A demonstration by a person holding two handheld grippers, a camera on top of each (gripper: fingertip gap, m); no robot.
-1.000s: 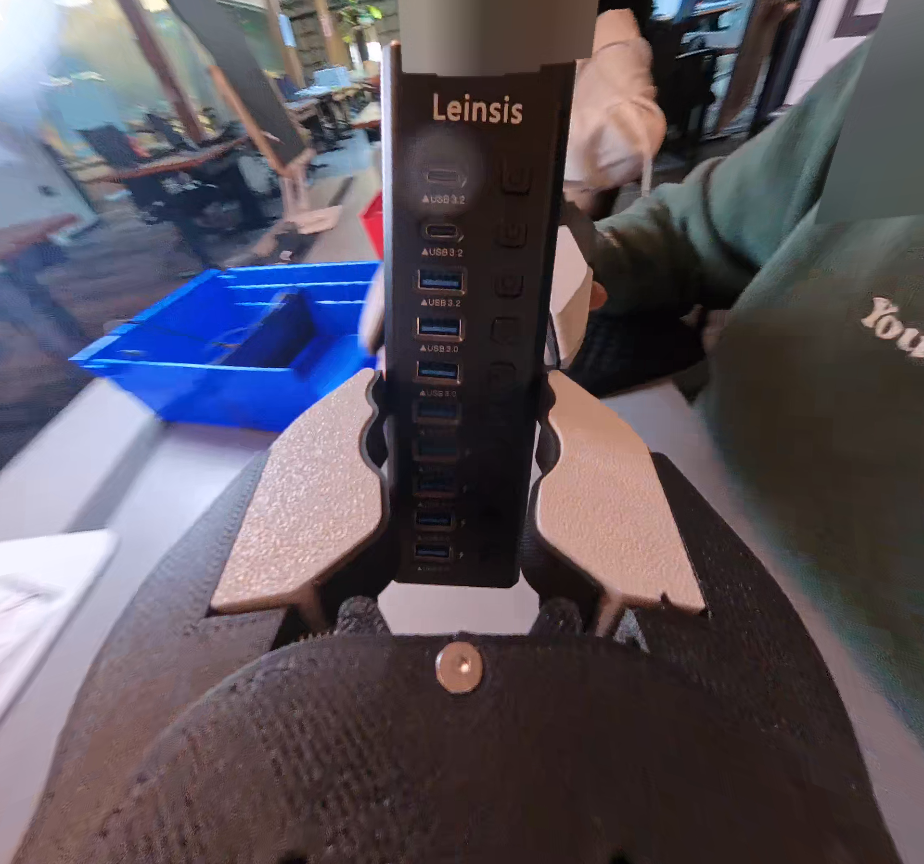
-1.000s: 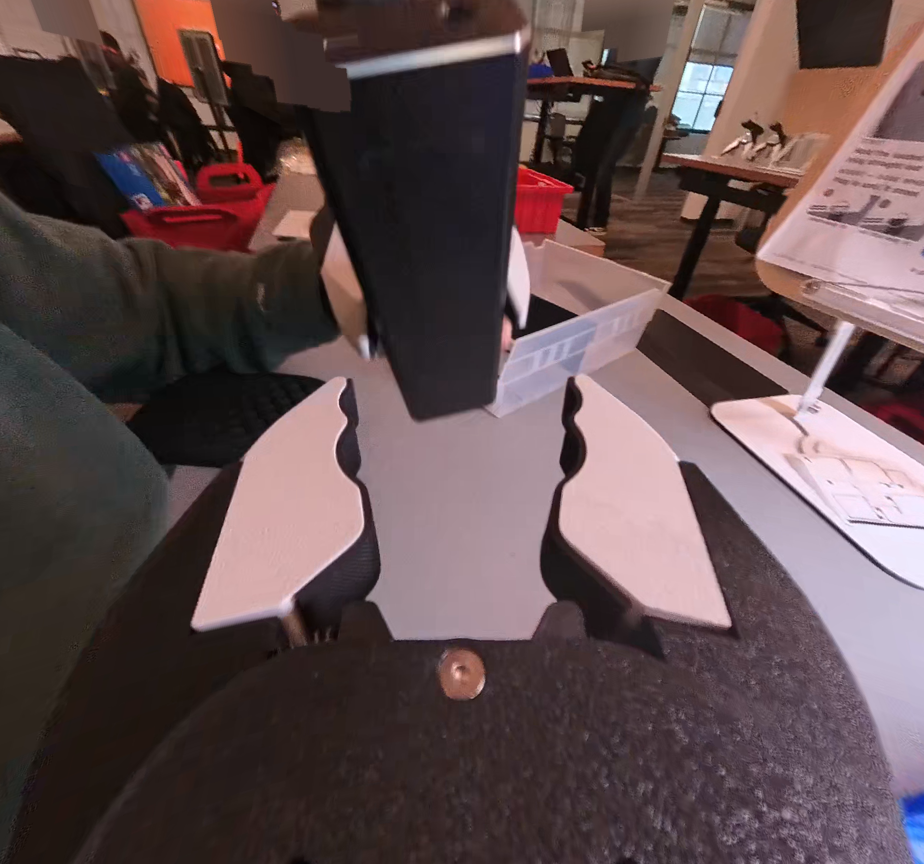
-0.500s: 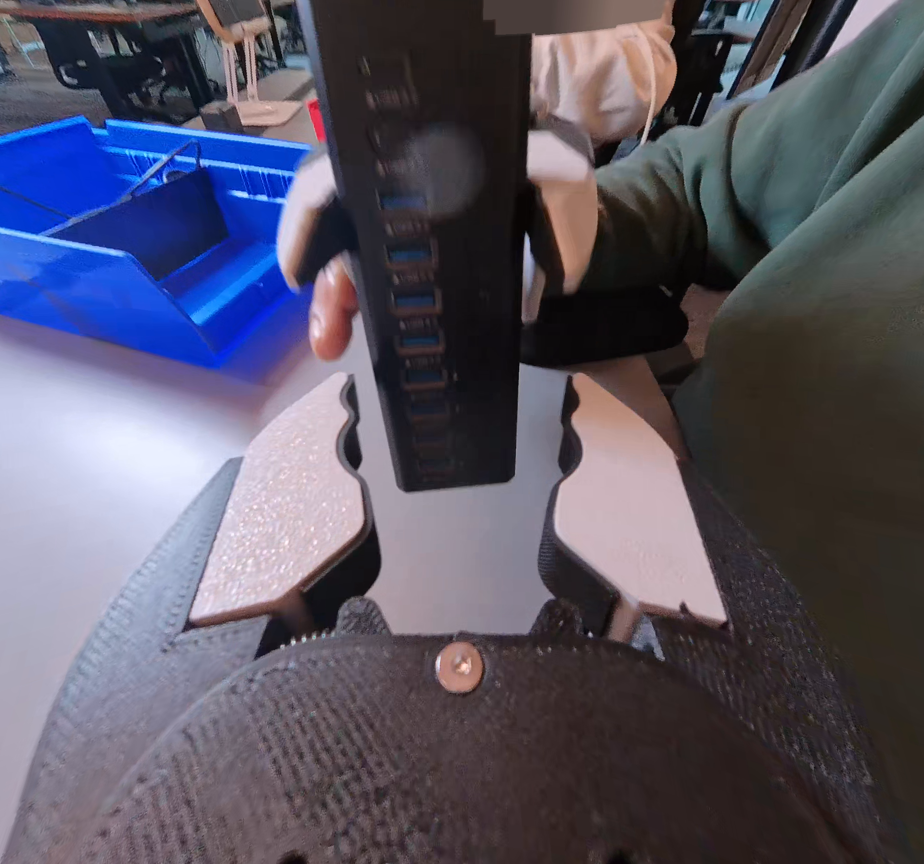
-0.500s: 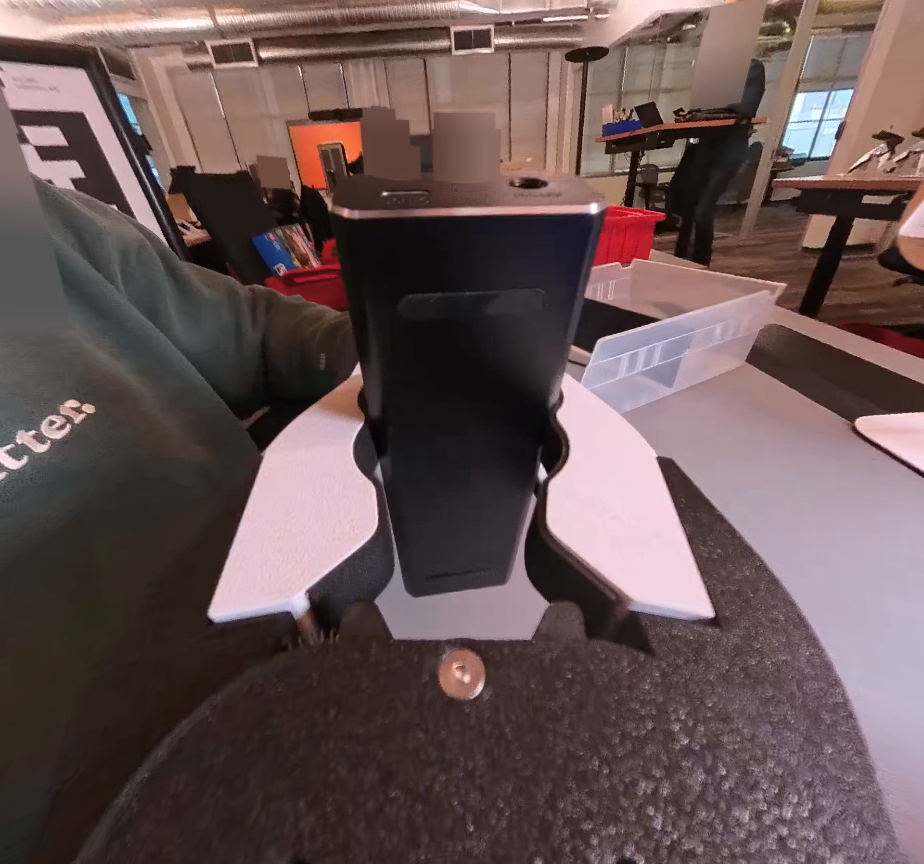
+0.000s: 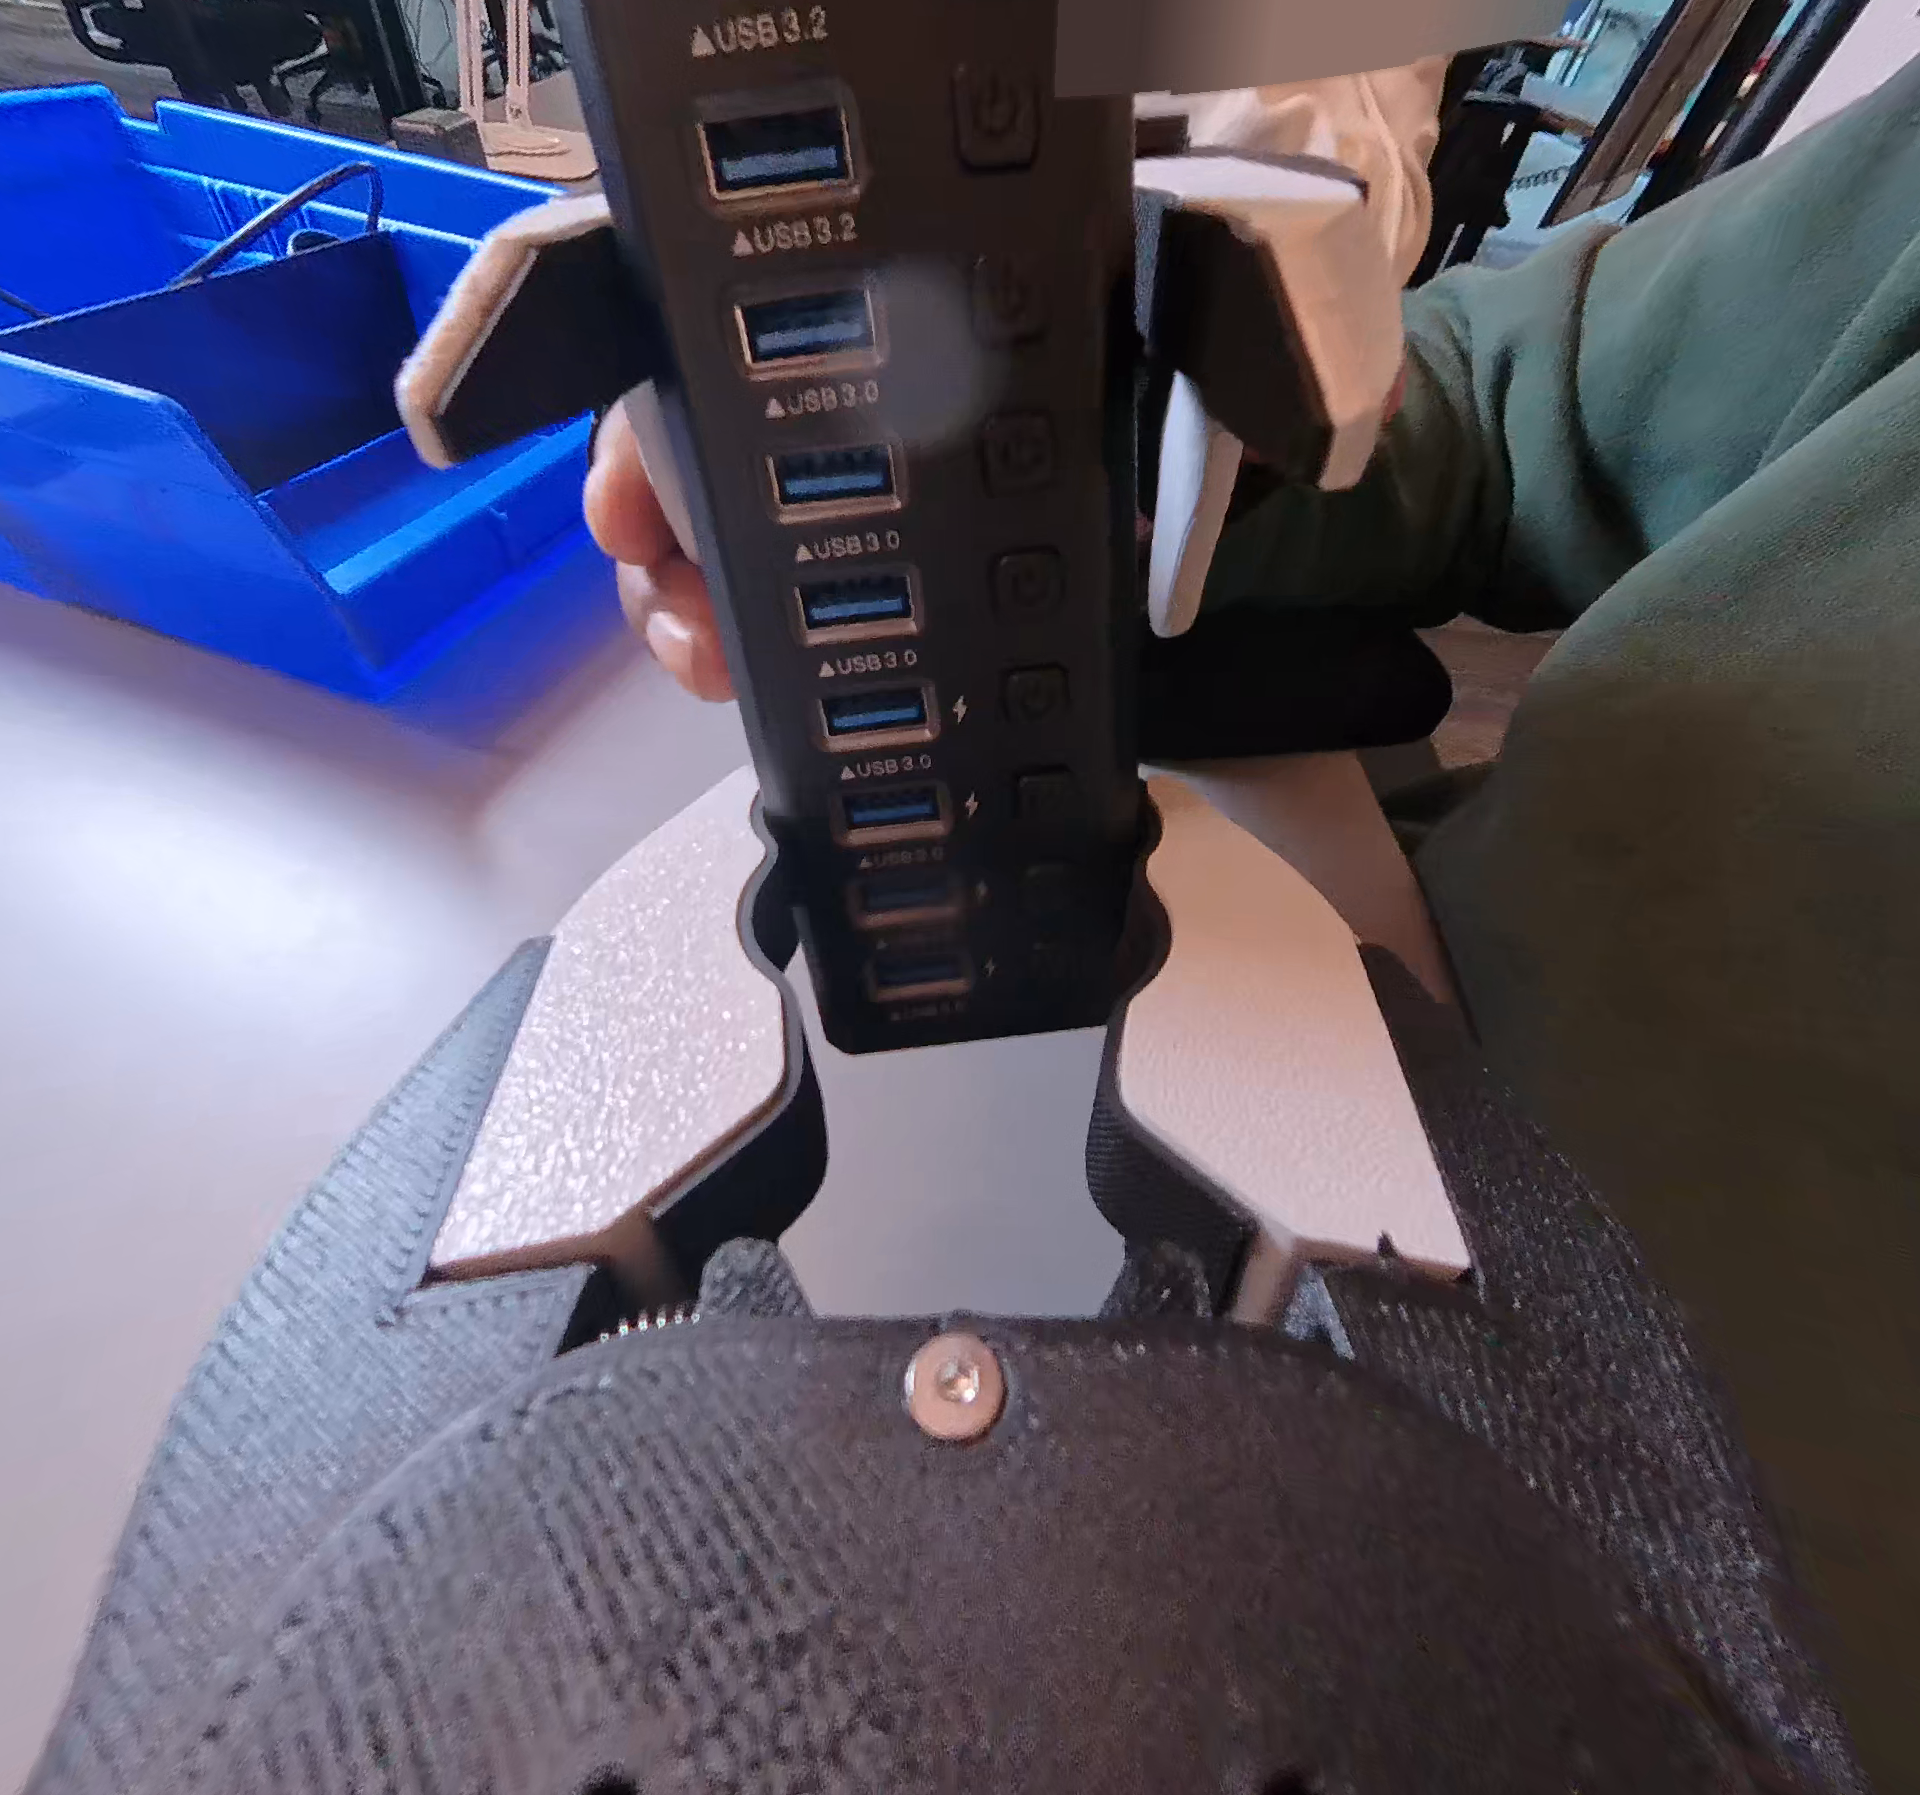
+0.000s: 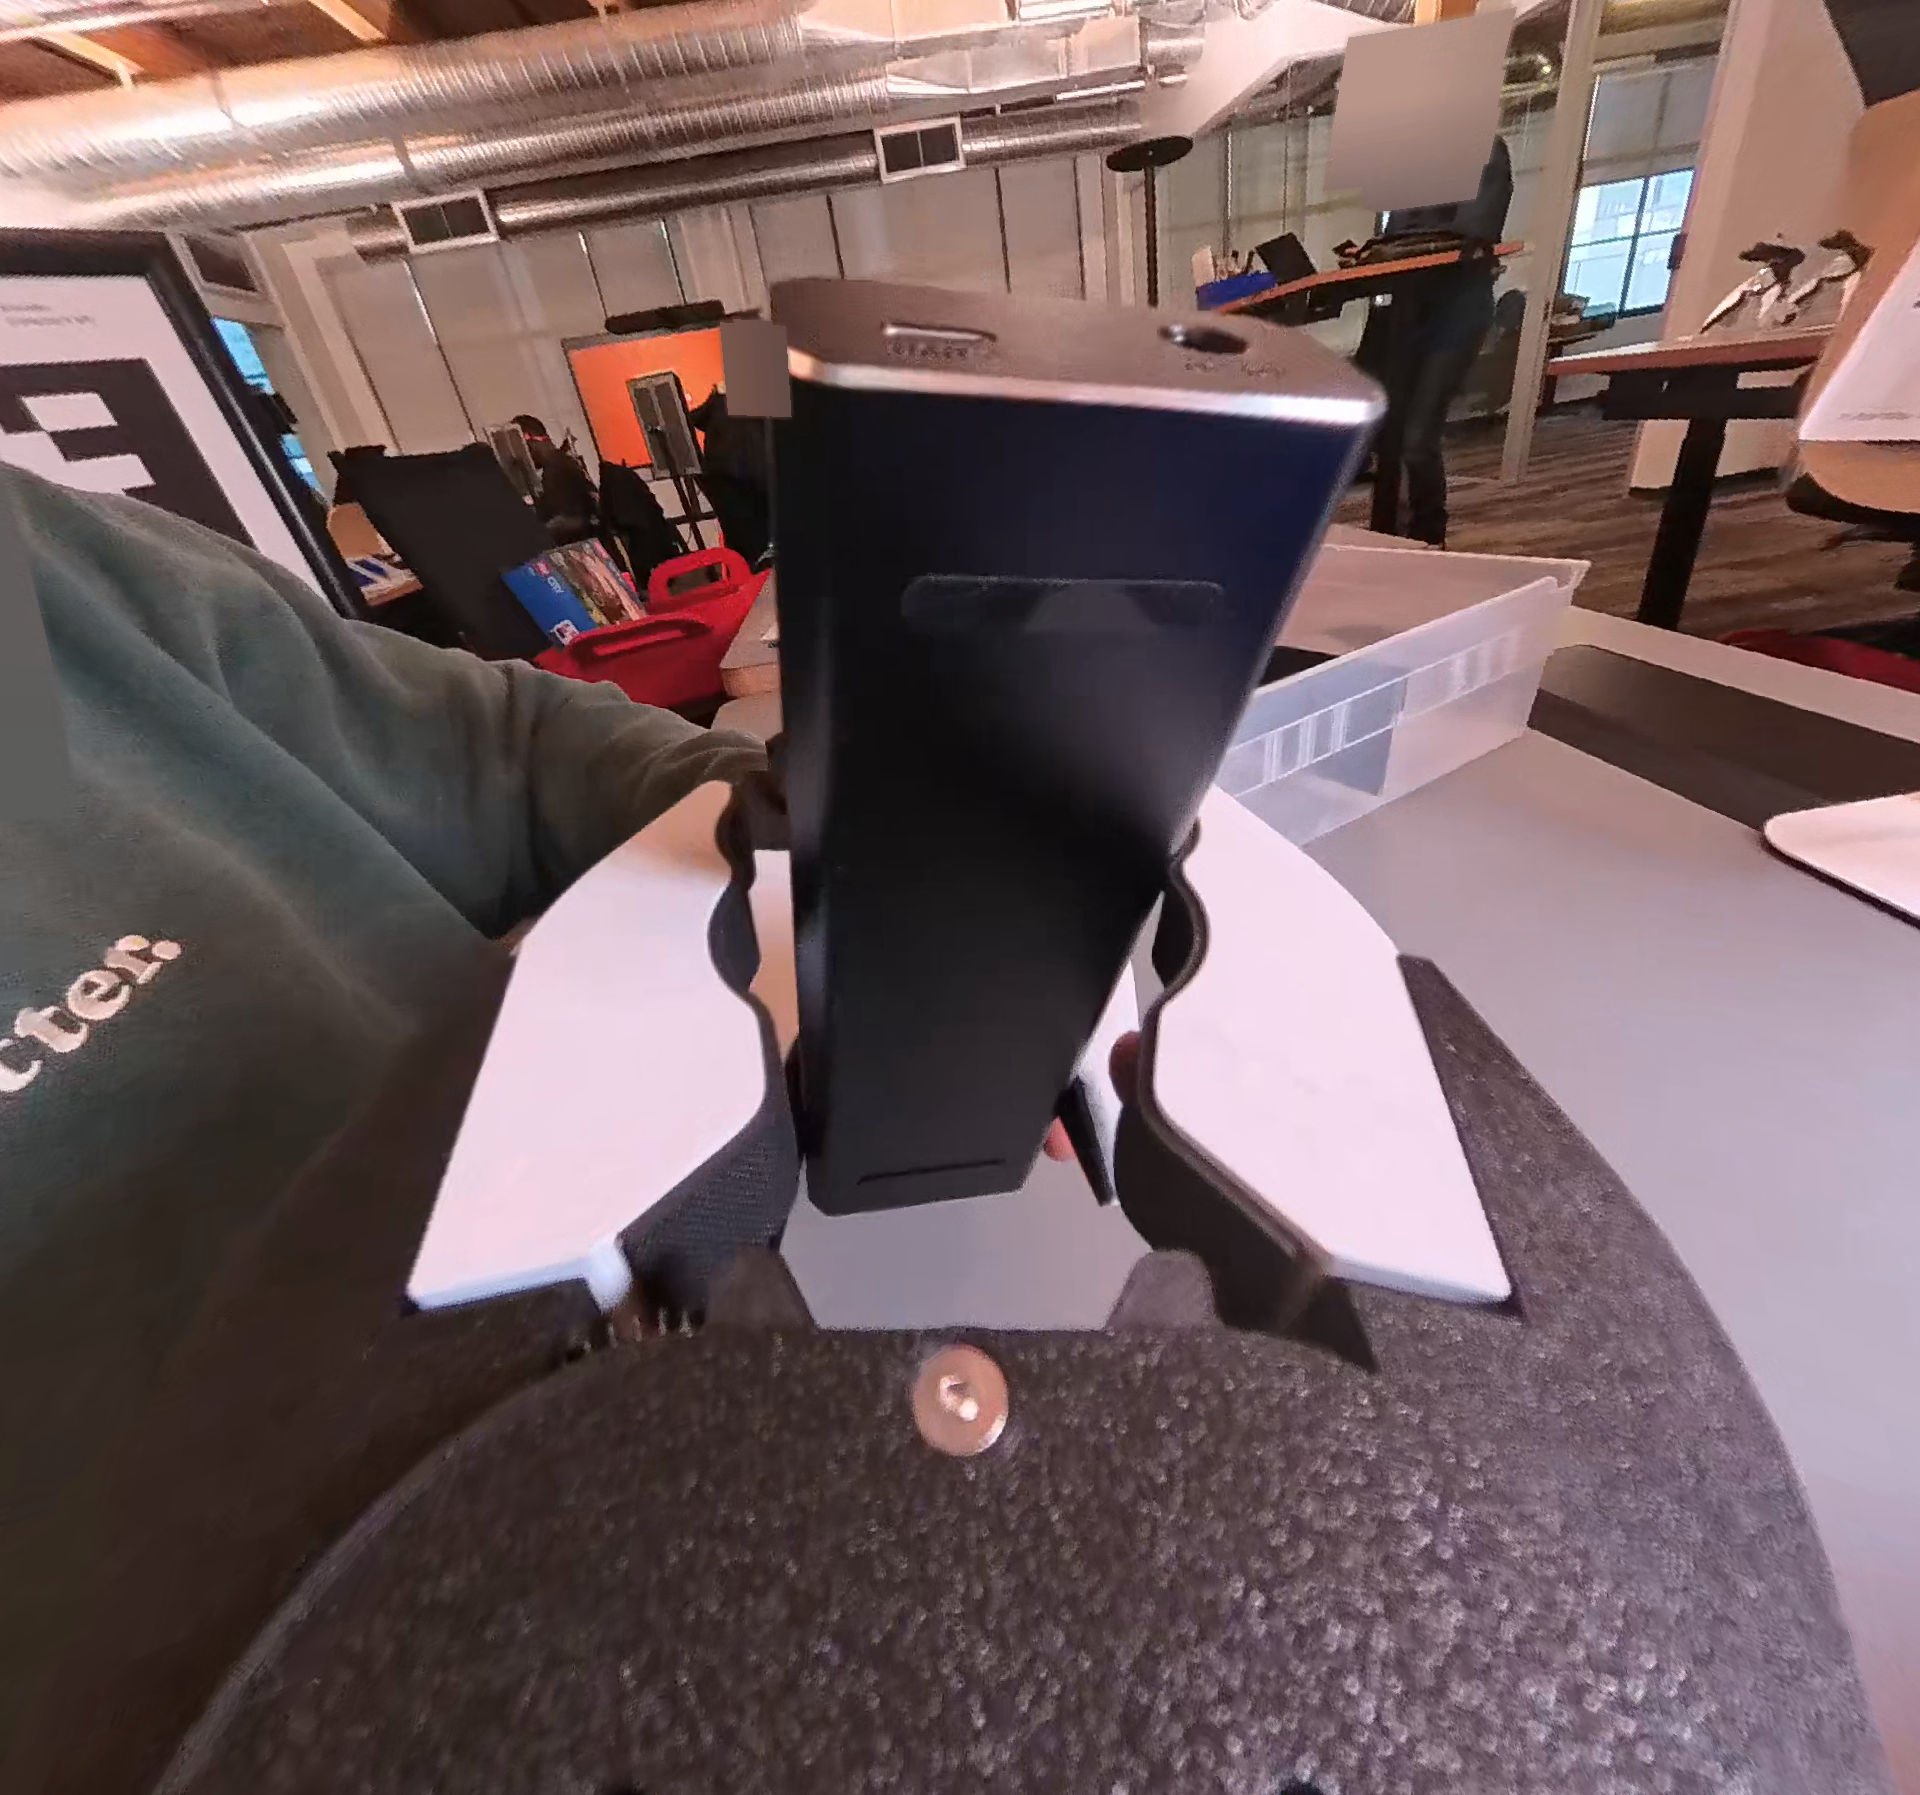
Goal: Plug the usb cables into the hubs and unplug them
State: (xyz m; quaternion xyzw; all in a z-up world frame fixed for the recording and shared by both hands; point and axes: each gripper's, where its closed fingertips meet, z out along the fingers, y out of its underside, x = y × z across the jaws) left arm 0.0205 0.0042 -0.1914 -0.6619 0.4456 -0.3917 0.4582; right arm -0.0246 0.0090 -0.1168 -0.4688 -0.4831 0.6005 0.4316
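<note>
1. At the far left of the left wrist view, an open blue plastic bin (image 5: 208, 457) sat on the pale grey tabletop (image 5: 260, 914). A thin dark loop showed inside it, possibly a cable, though that could not be told for certain.
2. The long black multi-port USB hub (image 5: 862, 478) was held off the table, straight ahead of the left gripper (image 5: 956, 862). Its long axis ran along the gripper's fingers, and its port face was turned to that camera.
3. The left gripper was closed on the hub's near end, one finger pressed to each narrow side.
4. Farther along the same body, the right gripper (image 6: 961, 872) was clamped across the hub's middle from the opposite face. Its own camera saw only the plain back of the hub (image 6: 997, 758).
5. Both grippers therefore had the hub, and neither was free for a plug.
6. All the ports in view looked empty. Judging by this, one gripper would have to let go and fetch a cable, and the ports faced the left one.
7. At the right, a clear plastic bin (image 6: 1455, 665) stood well apart from the hub.
</note>
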